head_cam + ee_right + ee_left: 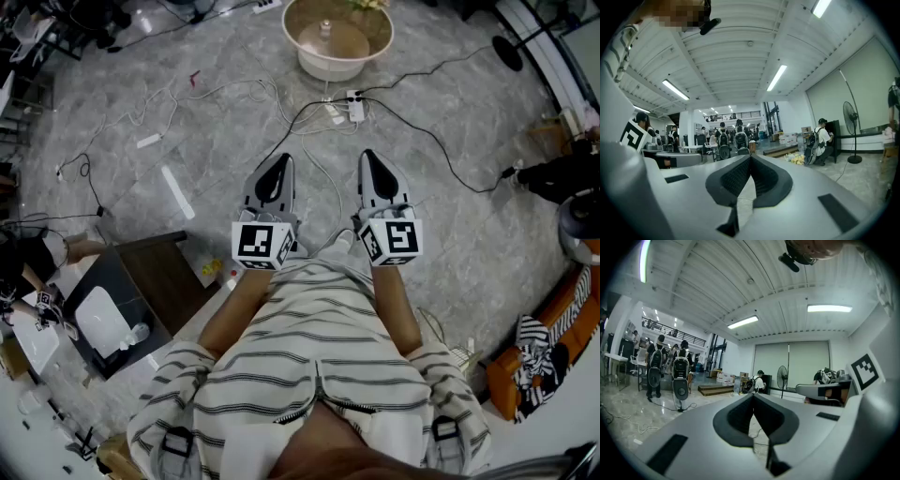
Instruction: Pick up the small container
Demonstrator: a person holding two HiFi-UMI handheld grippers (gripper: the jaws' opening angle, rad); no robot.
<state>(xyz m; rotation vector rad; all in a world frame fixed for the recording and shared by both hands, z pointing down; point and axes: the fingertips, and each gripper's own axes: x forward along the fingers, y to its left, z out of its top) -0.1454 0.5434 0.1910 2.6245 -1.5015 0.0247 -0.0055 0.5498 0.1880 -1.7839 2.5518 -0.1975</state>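
Table's (161,274) small container (139,332) lies apart from left tongs (278,162), right tongs (368,156).

The small container (139,332) is a pale, see-through little thing, too small in the head view to tell its exact shape or whether it is lidded. It sits on the dark table (159,281) at the lower left, just beside the right edge of a white tray (98,323), near the table's near corner.
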